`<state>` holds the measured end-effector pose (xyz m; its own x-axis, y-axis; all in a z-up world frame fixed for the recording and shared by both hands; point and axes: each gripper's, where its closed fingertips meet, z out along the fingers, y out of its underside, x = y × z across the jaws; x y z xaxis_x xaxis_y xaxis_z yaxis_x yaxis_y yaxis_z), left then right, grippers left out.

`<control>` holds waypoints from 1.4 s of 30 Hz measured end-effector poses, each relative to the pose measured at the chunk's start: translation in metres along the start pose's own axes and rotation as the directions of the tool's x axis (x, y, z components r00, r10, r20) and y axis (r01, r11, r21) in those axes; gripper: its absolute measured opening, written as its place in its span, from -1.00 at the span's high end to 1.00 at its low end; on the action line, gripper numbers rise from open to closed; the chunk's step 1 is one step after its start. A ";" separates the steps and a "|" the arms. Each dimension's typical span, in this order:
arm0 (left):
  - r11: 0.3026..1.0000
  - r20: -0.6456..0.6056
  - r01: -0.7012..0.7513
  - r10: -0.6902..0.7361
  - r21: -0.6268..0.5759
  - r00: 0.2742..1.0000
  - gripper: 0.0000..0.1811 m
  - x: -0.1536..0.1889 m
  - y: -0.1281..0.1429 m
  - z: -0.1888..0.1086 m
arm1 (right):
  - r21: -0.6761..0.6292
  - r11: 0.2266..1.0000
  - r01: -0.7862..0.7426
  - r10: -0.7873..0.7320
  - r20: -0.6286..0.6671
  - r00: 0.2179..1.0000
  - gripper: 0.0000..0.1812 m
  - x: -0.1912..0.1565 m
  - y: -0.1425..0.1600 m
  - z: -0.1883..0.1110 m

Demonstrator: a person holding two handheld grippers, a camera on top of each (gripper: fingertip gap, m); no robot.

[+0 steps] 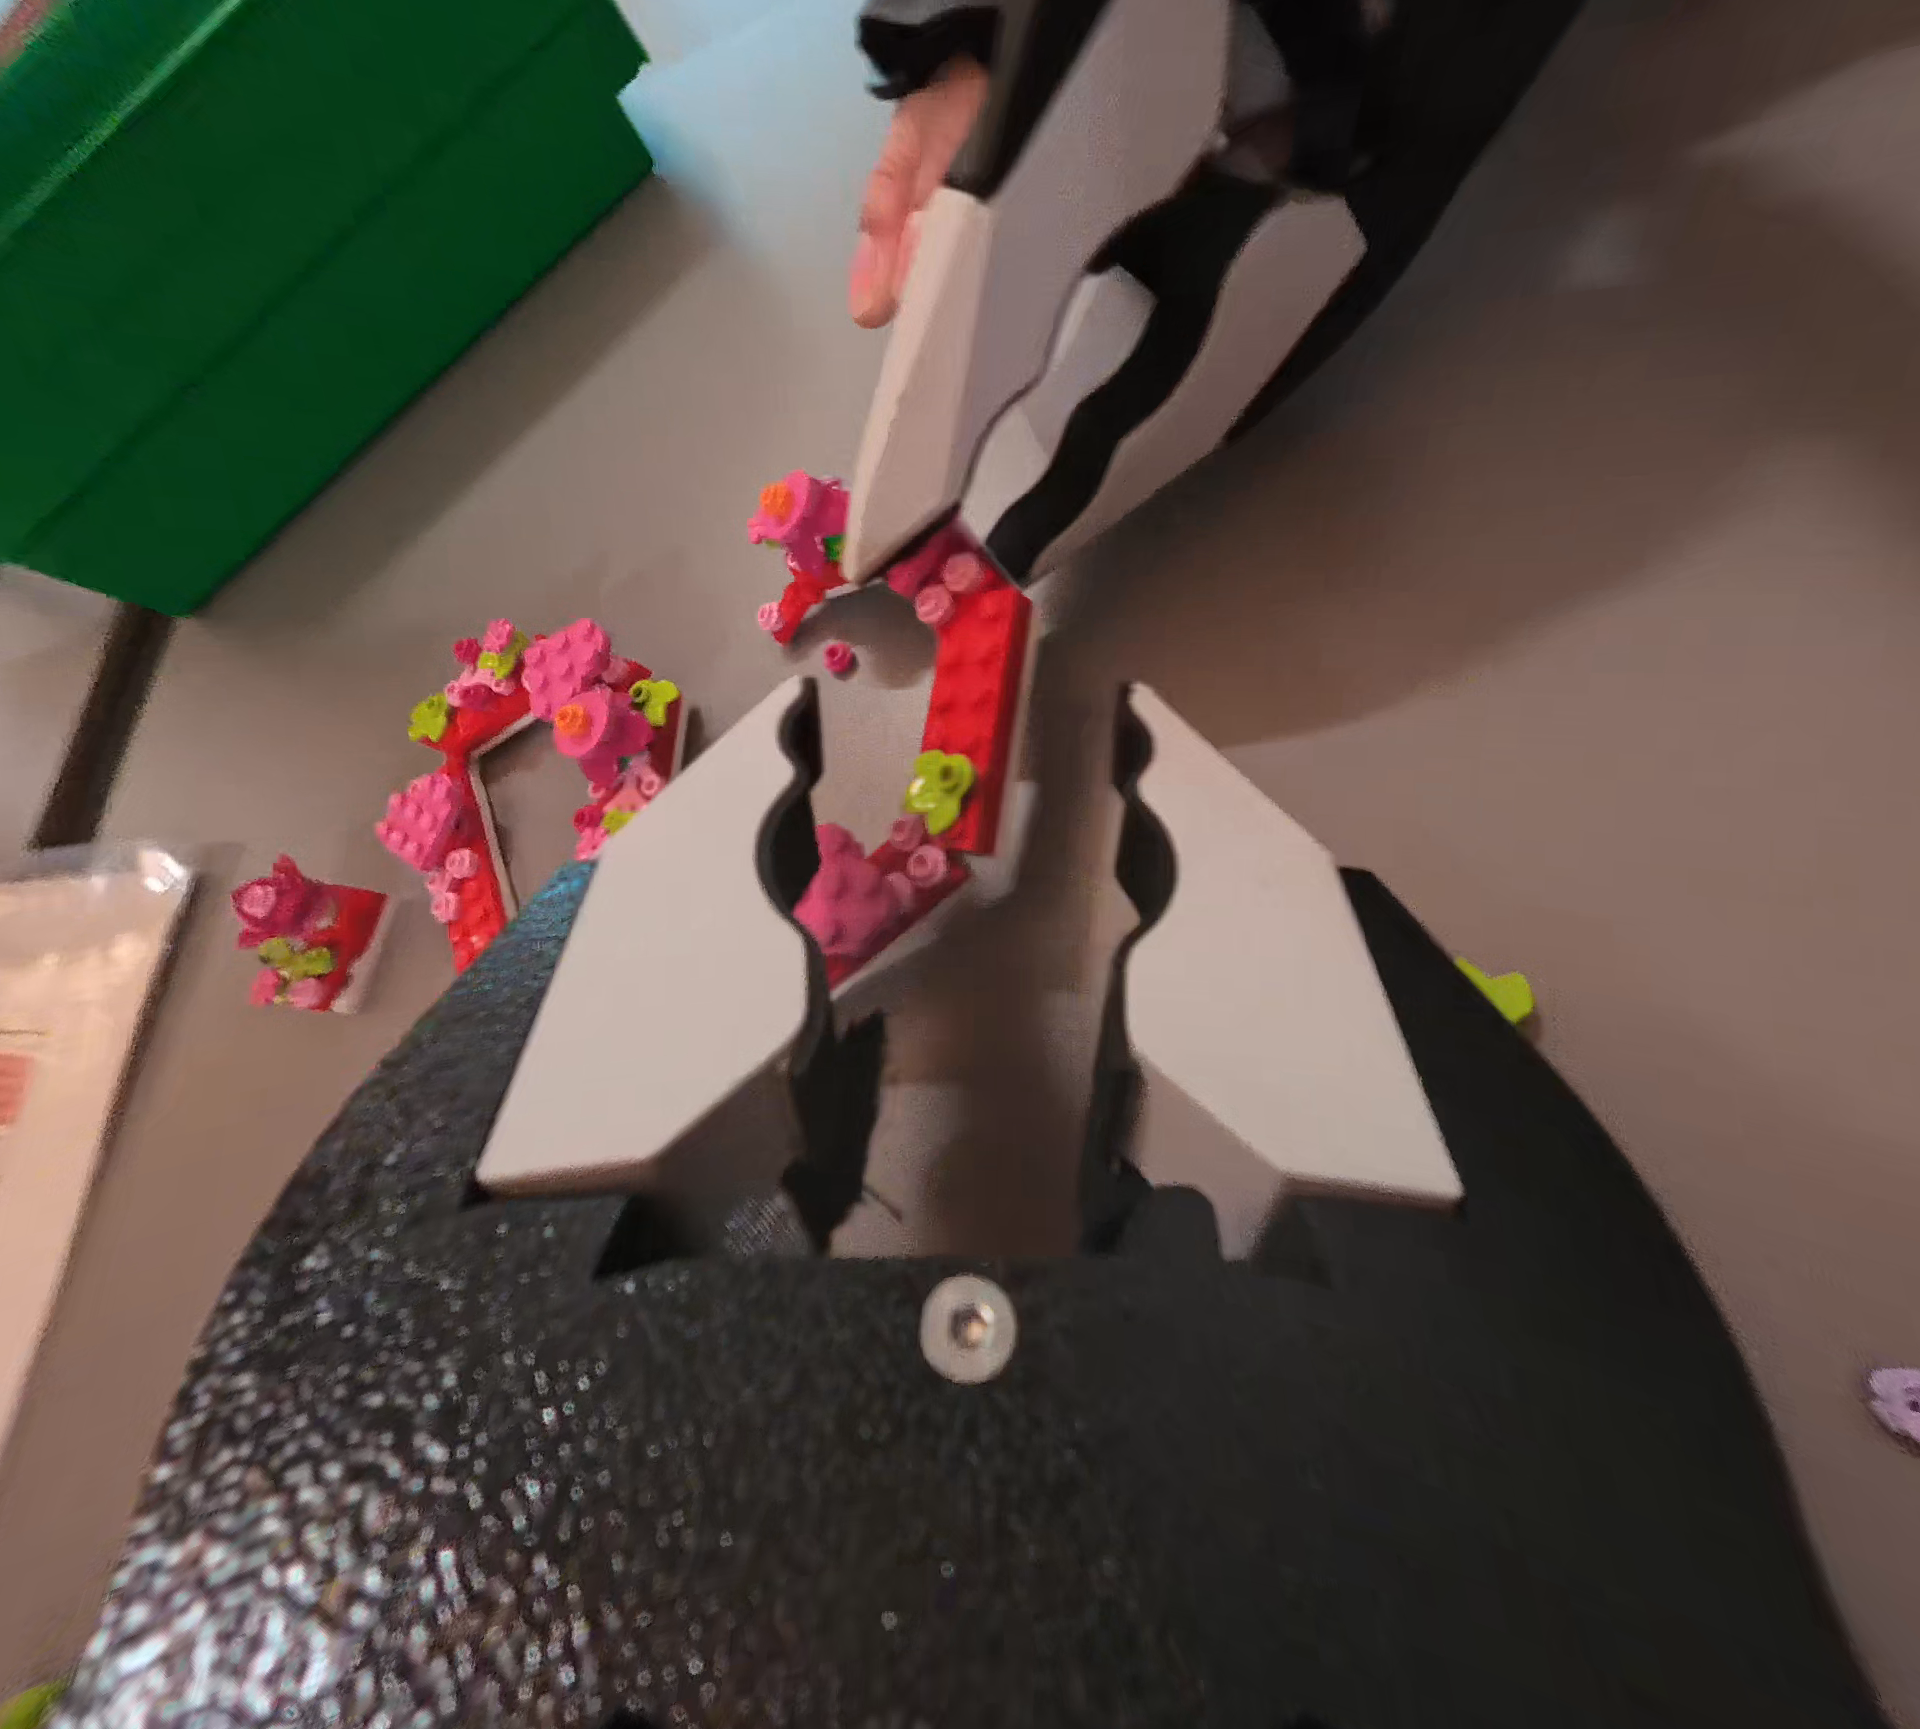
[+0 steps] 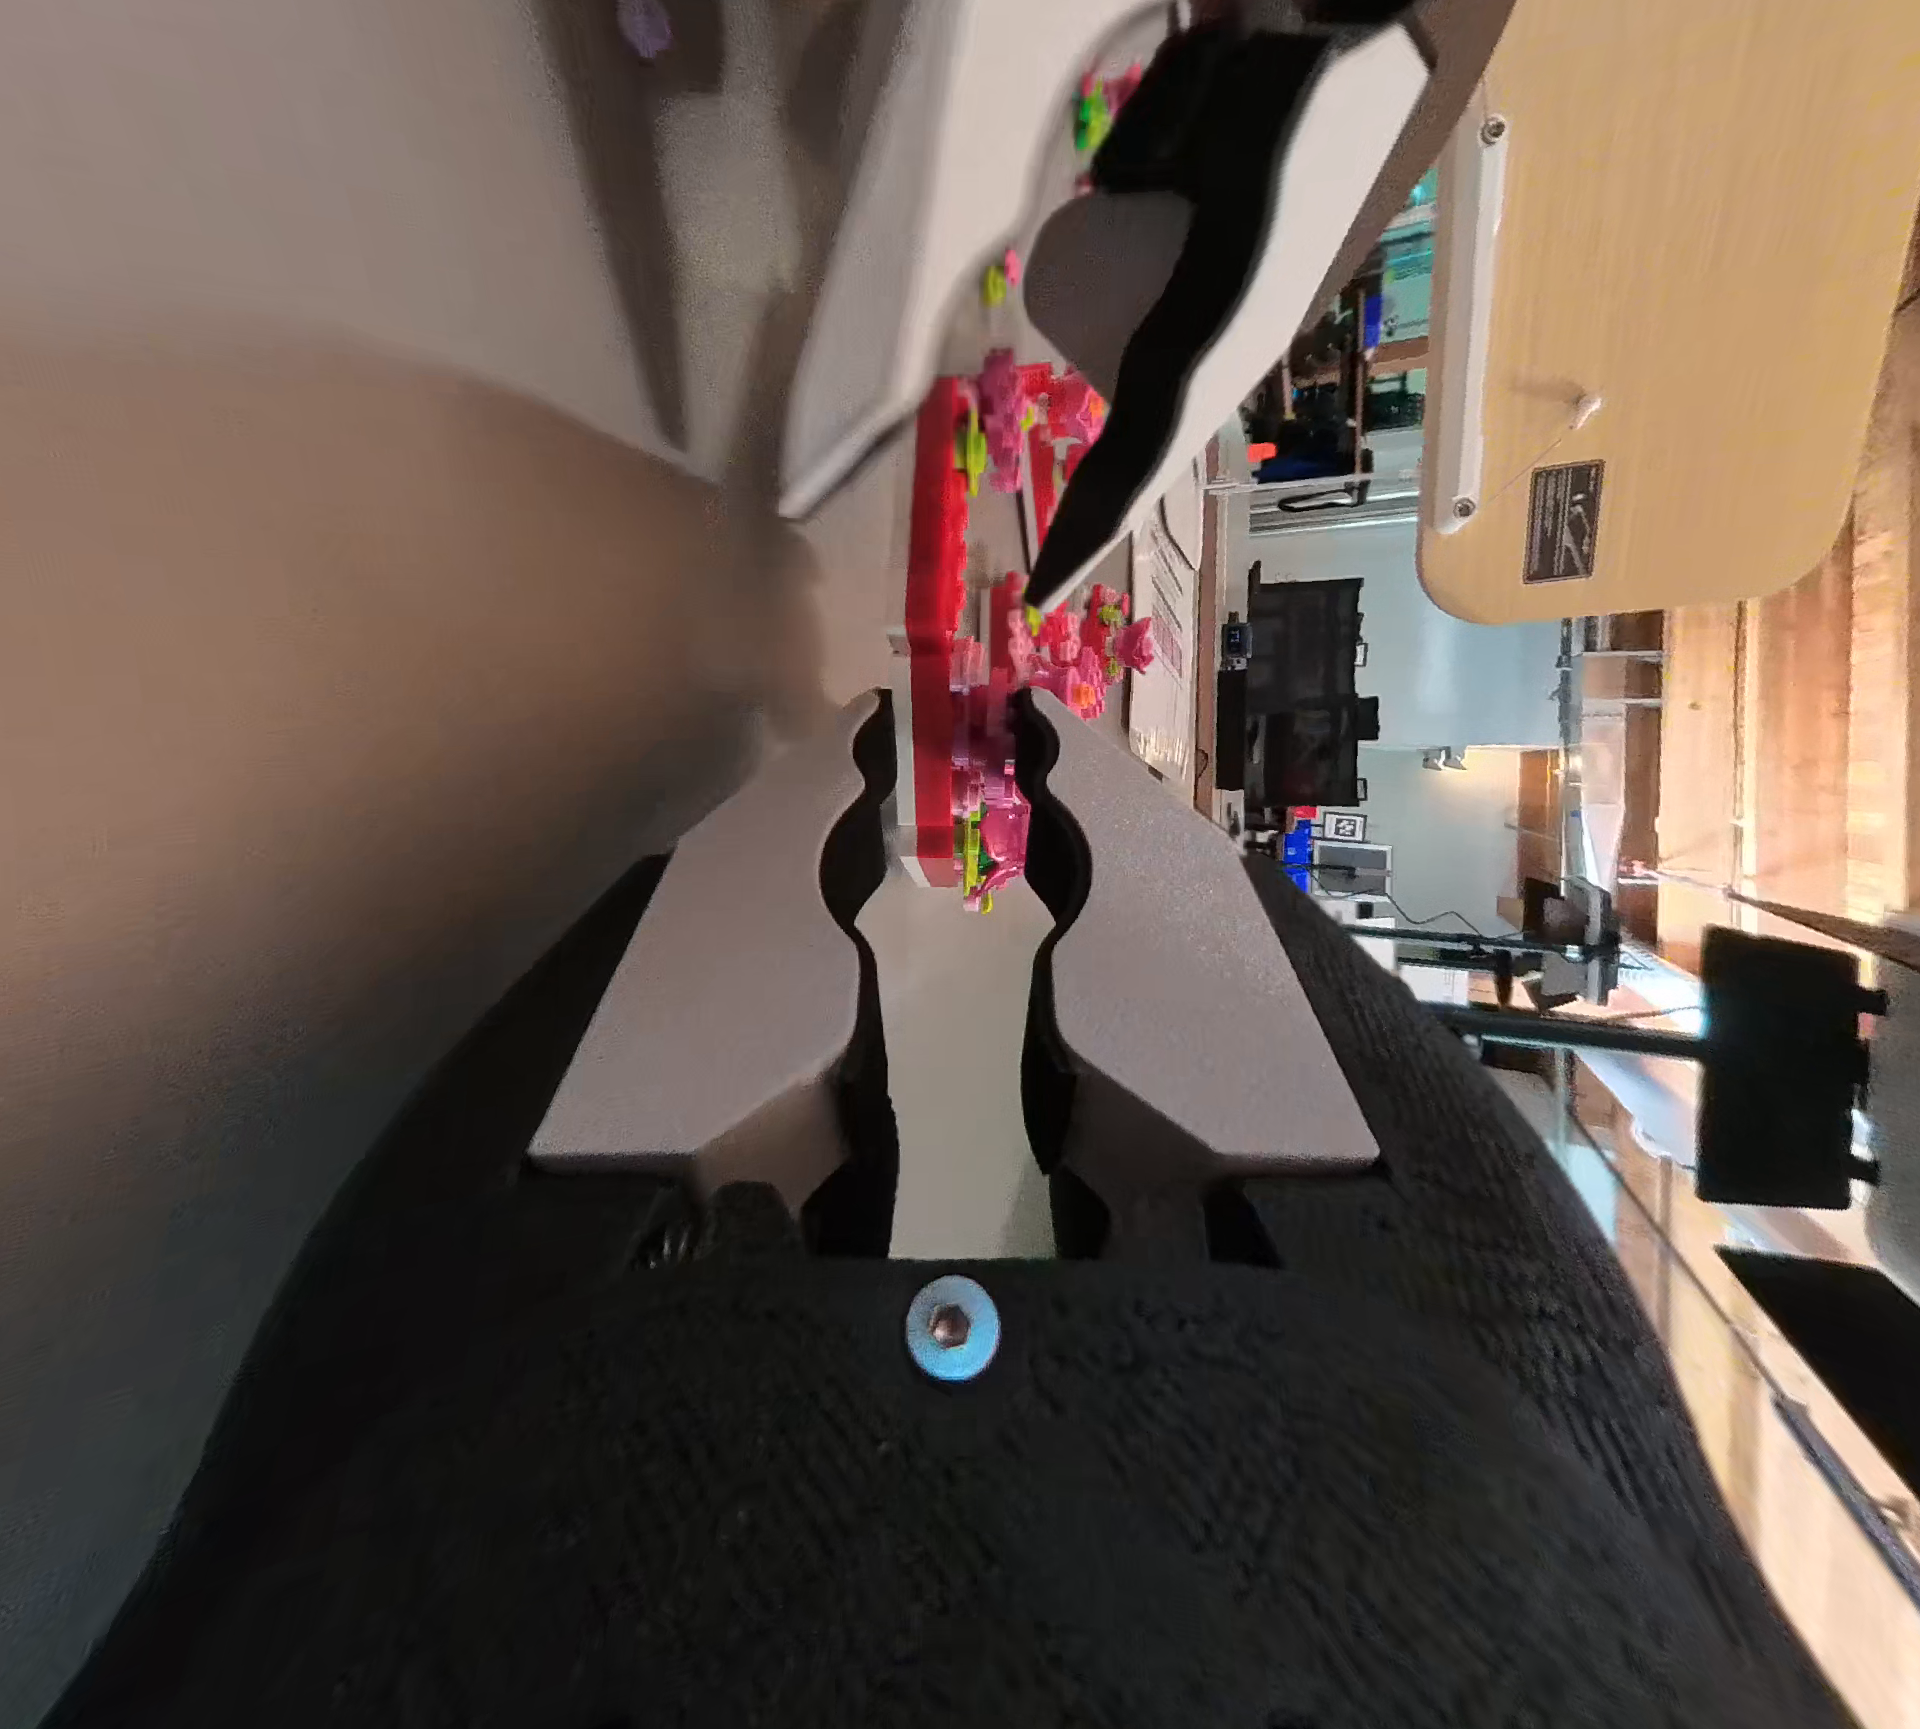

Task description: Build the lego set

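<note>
A red Lego frame point(image 1: 982, 703) decked with pink and lime flower pieces lies between both grippers. My left gripper point(image 1: 966, 692) is open, its fingers either side of the frame's near end without touching it. My right gripper point(image 1: 945, 573) comes in from the far side and is shut on the frame's far end. In the right wrist view the frame point(image 2: 935, 536) shows edge-on between the right gripper's point(image 2: 956, 713) fingers, with the open left gripper point(image 2: 914, 552) beyond. A second flowered red frame point(image 1: 566, 671) and a small flowered red piece point(image 1: 312, 936) lie to the left.
A green box point(image 1: 291, 204) stands at the back left and a white paper point(image 1: 73, 1004) lies at the left edge. A loose lime piece point(image 1: 1501, 993) and a lilac piece point(image 1: 1896, 1414) lie on the grey table to the right. A wooden board point(image 2: 1662, 225) stands beyond the table. My left tips are roughly 15 cm from the small flowered red piece point(image 1: 312, 936).
</note>
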<state>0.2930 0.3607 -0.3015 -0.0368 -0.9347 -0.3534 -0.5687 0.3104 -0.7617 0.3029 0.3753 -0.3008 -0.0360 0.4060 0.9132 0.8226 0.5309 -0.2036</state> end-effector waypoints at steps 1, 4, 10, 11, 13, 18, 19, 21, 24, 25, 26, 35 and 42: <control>0.999 0.010 -0.053 0.053 -0.002 0.999 0.36 0.004 0.000 0.001 | 0.006 1.000 -0.011 0.011 -0.007 1.000 0.77 0.001 0.000 0.000; 0.955 0.132 -0.295 0.296 -0.026 0.946 0.46 0.006 -0.002 0.003 | 0.017 1.000 -0.022 0.023 -0.025 0.999 0.77 0.003 0.000 -0.001; 0.765 0.350 -0.625 0.634 -0.155 0.689 0.89 0.001 -0.010 0.002 | 0.036 0.999 -0.011 0.014 -0.064 0.998 0.77 0.003 0.001 -0.003; 0.750 0.359 -0.640 0.651 -0.168 0.669 0.90 0.000 -0.010 0.002 | 0.039 0.999 -0.012 0.015 -0.068 0.998 0.77 0.003 0.002 -0.003; 0.727 0.371 -0.660 0.675 -0.188 0.638 0.90 0.000 -0.010 0.003 | 0.046 0.999 -0.014 0.017 -0.073 0.997 0.77 0.004 0.002 -0.004; 0.717 0.423 -0.669 0.678 -0.198 0.601 0.79 -0.004 -0.015 0.003 | 0.048 0.999 -0.005 0.009 -0.085 0.996 0.77 0.006 0.004 -0.006; 0.720 0.429 -0.664 0.675 -0.204 0.600 0.75 -0.006 -0.015 0.003 | 0.048 0.999 0.003 0.001 -0.085 0.996 0.77 0.005 0.004 -0.006; 0.728 0.423 -0.651 0.670 -0.216 0.609 0.74 -0.007 -0.014 0.004 | 0.053 0.999 0.010 -0.005 -0.087 0.996 0.77 0.005 0.004 -0.006; 0.710 0.408 -0.661 0.693 -0.243 0.594 0.89 -0.007 -0.010 0.006 | 0.058 0.998 0.007 -0.001 -0.098 0.995 0.77 0.007 0.003 -0.006; 0.695 0.405 -0.672 0.708 -0.255 0.579 0.89 -0.007 -0.009 0.006 | 0.058 0.998 0.012 -0.007 -0.097 0.995 0.77 0.007 0.003 -0.006; 0.683 0.396 -0.679 0.721 -0.269 0.568 0.90 -0.006 -0.008 0.006 | 0.056 0.998 0.022 -0.017 -0.094 0.995 0.77 0.006 0.003 -0.006; 0.663 0.358 -0.688 0.744 -0.296 0.564 0.90 -0.005 -0.001 0.011 | 0.016 0.998 0.064 -0.063 -0.065 0.996 0.78 -0.001 0.006 -0.002; 0.713 0.347 -0.642 0.700 -0.283 0.624 0.90 -0.005 0.001 0.014 | 0.034 0.999 -0.013 0.016 -0.080 0.997 0.50 0.001 0.007 -0.009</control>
<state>0.3046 0.3682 -0.3081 -0.1358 -0.3060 -0.9423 -0.6143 0.7722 -0.1622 0.3138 0.3725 -0.2983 0.0229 0.3533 0.9352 0.8033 0.5504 -0.2275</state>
